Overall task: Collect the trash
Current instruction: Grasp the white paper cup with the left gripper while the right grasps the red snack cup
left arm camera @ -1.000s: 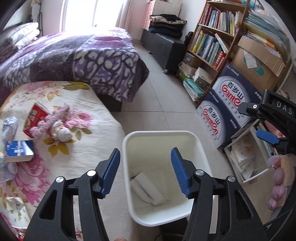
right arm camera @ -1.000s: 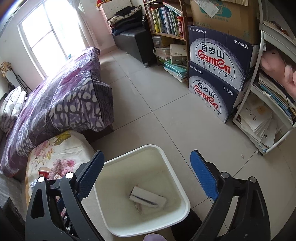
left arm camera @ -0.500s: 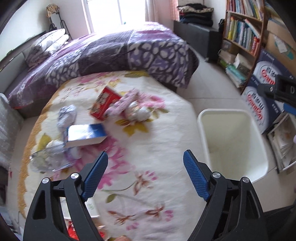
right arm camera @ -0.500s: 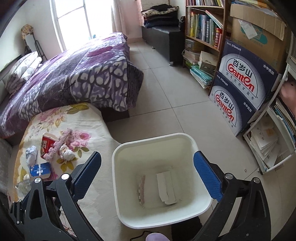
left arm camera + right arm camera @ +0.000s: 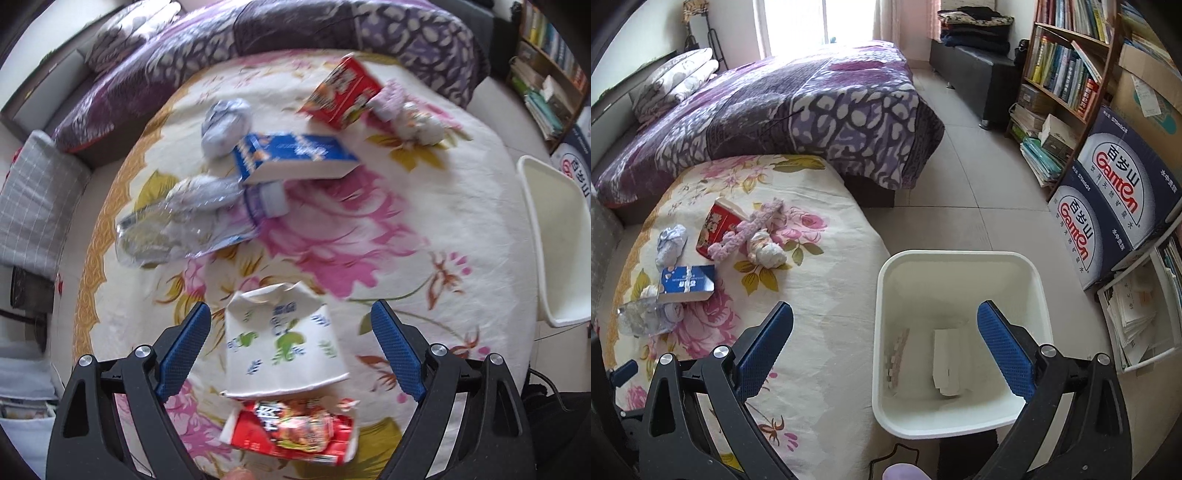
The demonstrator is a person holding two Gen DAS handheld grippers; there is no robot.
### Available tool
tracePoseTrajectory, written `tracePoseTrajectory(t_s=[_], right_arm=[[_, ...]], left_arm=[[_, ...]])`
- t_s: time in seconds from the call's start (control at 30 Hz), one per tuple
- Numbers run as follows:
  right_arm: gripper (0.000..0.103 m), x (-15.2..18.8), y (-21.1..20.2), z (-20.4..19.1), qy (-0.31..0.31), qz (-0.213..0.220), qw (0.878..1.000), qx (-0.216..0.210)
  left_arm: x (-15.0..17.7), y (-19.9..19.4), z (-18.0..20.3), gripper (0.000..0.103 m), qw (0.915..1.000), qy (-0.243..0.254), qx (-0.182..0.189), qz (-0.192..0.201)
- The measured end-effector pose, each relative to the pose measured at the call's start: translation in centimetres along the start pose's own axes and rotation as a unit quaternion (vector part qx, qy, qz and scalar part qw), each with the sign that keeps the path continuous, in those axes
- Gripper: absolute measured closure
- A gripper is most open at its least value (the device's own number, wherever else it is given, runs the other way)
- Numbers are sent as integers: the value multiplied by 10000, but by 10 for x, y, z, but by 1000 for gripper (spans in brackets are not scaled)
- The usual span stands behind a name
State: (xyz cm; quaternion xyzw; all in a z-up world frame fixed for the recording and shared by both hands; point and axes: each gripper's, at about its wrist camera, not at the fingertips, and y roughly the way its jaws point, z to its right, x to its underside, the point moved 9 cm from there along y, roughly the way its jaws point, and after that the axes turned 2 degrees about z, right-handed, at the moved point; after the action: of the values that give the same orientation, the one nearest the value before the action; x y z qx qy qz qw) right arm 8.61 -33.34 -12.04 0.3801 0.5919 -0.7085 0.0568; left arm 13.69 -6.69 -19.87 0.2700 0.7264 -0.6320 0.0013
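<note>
**Left tool over the litter, right tool above the bin**

The left tool [image 5: 290, 332] hangs over the flowered bedspread [image 5: 424, 206] with its blue pads spread wide and nothing between them in contact; a white carton with green and blue print [image 5: 284, 343] lies on the cloth in the gap between the pads, apart from both. Just nearer the camera, touching that carton's edge, lies a red snack wrapper [image 5: 295, 435]. Farther off sit a blue box [image 5: 291, 157], a crumpled clear plastic bag [image 5: 177, 221], a wad of pale paper [image 5: 225, 123], a red box [image 5: 341, 92] and a pink-and-white knitted bundle [image 5: 410, 114]. The left view is blurred, so finer print cannot be read.

The right tool [image 5: 884, 345] is also wide open and holds nothing. It sits above the white bin [image 5: 1043, 295], which stands on the tiled floor [image 5: 960, 173] just beside the bed. Inside the bin lie a white folded carton [image 5: 947, 363] and a flat patterned piece [image 5: 895, 356] against the left wall.
</note>
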Motion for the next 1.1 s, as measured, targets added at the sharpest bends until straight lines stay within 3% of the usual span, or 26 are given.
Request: tracePoseTrajectory(t_s=[0.2,0.3,0.4,0.57,0.7,0.87,1.1], right_arm=[[7,12,3,-36,-690,-78,9974,-180],[7,19,5,-52,-1052,-110,9940,-272],[7,27,9,-69,-1351,-230,9894,-471],[7,44,10,-100,-1775,-426,9790,-906],[7,60,5,-133,-2314,-450,9629,-1315],[7,92,-11,-184,-3229,-452,9245,-1976],[7,164,-32,-249,-4631,-798,8397,-2721]], left_arm=[[18,27,-16,17,9955,-403,508,-684],[25,36,-18,17,9934,-443,652,-834],[30,40,-22,32,9890,-607,968,-944],[30,31,-37,39,9842,-930,1283,-790],[29,16,-62,40,9845,-1142,1225,-531],[23,-4,-103,40,9801,-1526,1247,-251],[20,-22,-159,40,9672,-2179,1301,76]])
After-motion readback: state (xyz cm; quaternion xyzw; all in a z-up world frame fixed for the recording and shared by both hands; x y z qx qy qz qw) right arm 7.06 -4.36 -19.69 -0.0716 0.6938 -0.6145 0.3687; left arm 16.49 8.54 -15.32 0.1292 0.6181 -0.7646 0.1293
